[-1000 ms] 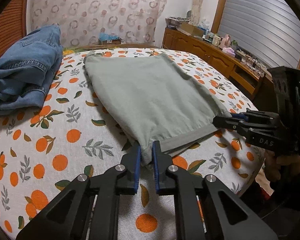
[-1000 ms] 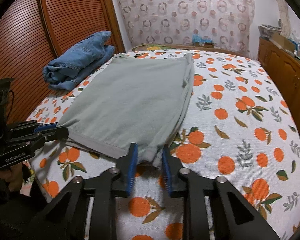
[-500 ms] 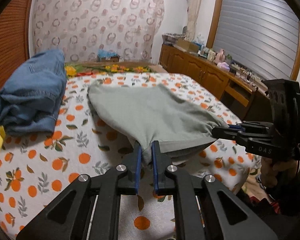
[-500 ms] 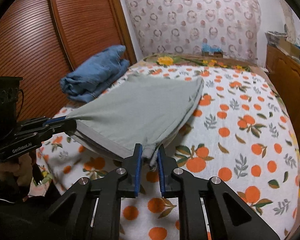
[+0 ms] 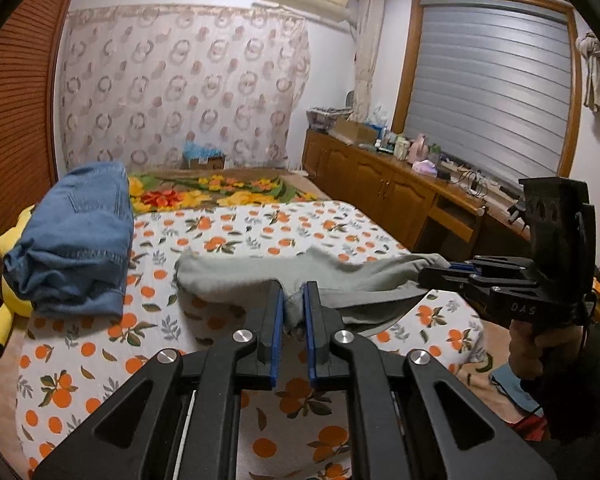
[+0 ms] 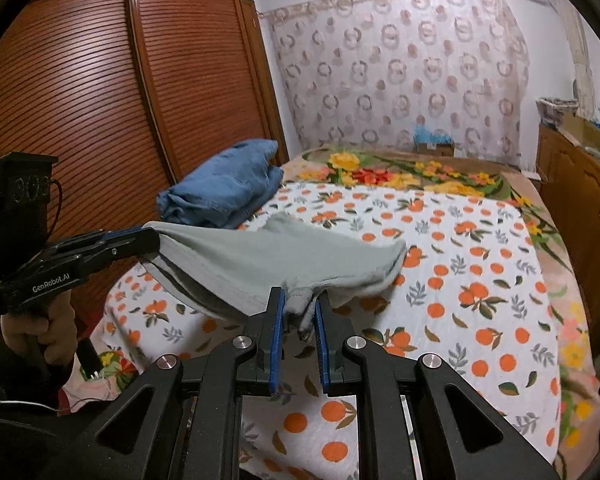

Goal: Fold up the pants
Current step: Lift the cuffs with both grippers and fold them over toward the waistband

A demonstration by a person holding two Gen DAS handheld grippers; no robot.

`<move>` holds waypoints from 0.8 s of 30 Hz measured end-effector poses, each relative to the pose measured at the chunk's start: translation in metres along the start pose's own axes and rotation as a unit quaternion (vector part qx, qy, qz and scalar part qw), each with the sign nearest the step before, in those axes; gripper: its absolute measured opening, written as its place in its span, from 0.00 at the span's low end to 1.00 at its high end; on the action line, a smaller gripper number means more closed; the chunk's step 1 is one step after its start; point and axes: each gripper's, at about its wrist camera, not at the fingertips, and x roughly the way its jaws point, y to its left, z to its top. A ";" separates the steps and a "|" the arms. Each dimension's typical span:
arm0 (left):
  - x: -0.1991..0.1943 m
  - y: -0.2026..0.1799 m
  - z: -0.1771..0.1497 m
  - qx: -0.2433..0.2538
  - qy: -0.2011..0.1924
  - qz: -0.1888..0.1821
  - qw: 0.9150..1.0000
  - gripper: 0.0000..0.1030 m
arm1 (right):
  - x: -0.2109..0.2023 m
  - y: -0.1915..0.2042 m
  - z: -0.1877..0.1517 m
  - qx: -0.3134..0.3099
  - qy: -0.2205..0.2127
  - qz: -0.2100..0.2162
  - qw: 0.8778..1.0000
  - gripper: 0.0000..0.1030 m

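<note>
Above bed (image 5: 260, 224): left tongs (image 5: 291, 304), right tongs (image 6: 300, 308) tilted downward, each clamping grey pants (image 6: 268, 256) hem.

Bed (image 6: 480, 288) spread with a white sheet printed in oranges and leaves. Folded blue jeans (image 5: 76, 240) at its left edge, beside a yellow plush toy (image 5: 10, 280). Grey pants (image 6: 284, 256) lifted near the front edge, far end still touching the sheet. Flowered blanket (image 6: 412, 172) across the far edge.

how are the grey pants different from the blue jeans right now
The grey pants hang lifted, clamped at two corners by the left tongs and right tongs; the blue jeans lie untouched in a folded heap. Grey is stretched thin, blue bulky. Both are over the orange-print bed.
</note>
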 end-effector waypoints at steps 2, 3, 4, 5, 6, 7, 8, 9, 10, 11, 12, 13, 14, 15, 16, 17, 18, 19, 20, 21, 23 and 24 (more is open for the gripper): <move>-0.005 -0.002 0.002 0.004 -0.005 0.000 1.000 0.10 | -0.007 0.002 0.001 -0.004 -0.007 0.000 1.000 0.14; -0.008 -0.003 0.003 0.006 -0.008 -0.001 1.000 0.10 | -0.012 0.004 0.001 -0.006 -0.011 0.002 1.000 0.14; -0.011 -0.004 0.004 0.006 -0.011 -0.002 1.000 0.10 | -0.015 0.004 0.001 -0.008 -0.015 0.003 1.000 0.14; -0.014 -0.005 0.006 0.008 -0.014 -0.002 1.000 0.10 | -0.018 0.005 0.002 -0.010 -0.018 0.004 1.000 0.14; -0.017 -0.006 0.007 0.008 -0.016 -0.002 1.000 0.10 | -0.021 0.006 0.002 -0.012 -0.021 0.005 1.000 0.14; -0.019 -0.006 0.008 0.007 -0.017 -0.003 1.000 0.10 | -0.025 0.007 0.002 -0.014 -0.024 0.006 1.000 0.14; -0.020 -0.006 0.008 0.007 -0.018 -0.004 1.000 0.10 | -0.028 0.009 0.001 -0.017 -0.026 0.007 1.000 0.14; -0.021 -0.006 0.008 0.007 -0.019 -0.004 1.000 0.10 | -0.030 0.010 0.001 -0.019 -0.028 0.008 0.999 0.14; -0.022 -0.006 0.008 0.007 -0.019 -0.002 1.000 0.10 | -0.031 0.009 0.001 -0.021 -0.029 0.009 0.999 0.14; -0.021 -0.006 0.007 0.008 -0.019 -0.001 1.000 0.10 | -0.031 0.009 0.001 -0.021 -0.029 0.010 0.999 0.14; -0.021 -0.005 0.007 0.007 -0.018 0.000 1.000 0.10 | -0.030 0.008 0.001 -0.020 -0.030 0.010 0.999 0.14; -0.020 -0.004 0.006 0.006 -0.015 0.002 1.000 0.10 | -0.029 0.008 0.001 -0.019 -0.029 0.010 0.999 0.14; -0.018 -0.003 0.004 0.004 -0.012 0.003 1.000 0.10 | -0.026 0.006 0.001 -0.018 -0.028 0.011 0.999 0.14; -0.015 0.000 0.003 0.002 -0.007 0.005 1.000 0.10 | -0.024 0.006 0.001 -0.018 -0.027 0.010 0.999 0.14; -0.010 0.003 0.001 -0.002 0.000 0.007 1.000 0.10 | -0.021 0.005 0.001 -0.017 -0.025 0.010 0.999 0.14; -0.006 0.006 -0.001 -0.005 0.006 0.008 1.000 0.10 | -0.017 0.005 0.001 -0.016 -0.022 0.009 1.000 0.14; -0.003 0.009 -0.002 -0.008 0.010 0.009 1.000 0.10 | -0.012 0.003 0.001 -0.015 -0.019 0.007 1.000 0.14; 0.004 0.013 -0.005 -0.012 0.019 0.010 1.000 0.10 | -0.007 0.003 0.002 -0.015 -0.015 0.004 1.000 0.14; 0.008 0.015 -0.007 -0.013 0.023 0.012 1.000 0.10 | -0.001 0.002 0.003 -0.013 -0.011 0.002 1.000 0.14; 0.015 0.019 -0.009 -0.016 0.031 0.015 0.999 0.10 | 0.004 0.001 0.004 -0.012 -0.007 0.000 1.000 0.14; 0.029 0.026 -0.011 -0.022 0.043 0.020 0.999 0.10 | 0.017 0.001 0.007 -0.013 0.000 -0.004 1.000 0.14; 0.034 0.030 -0.011 -0.023 0.049 0.023 0.998 0.10 | 0.023 0.001 0.009 -0.014 0.004 -0.008 1.000 0.14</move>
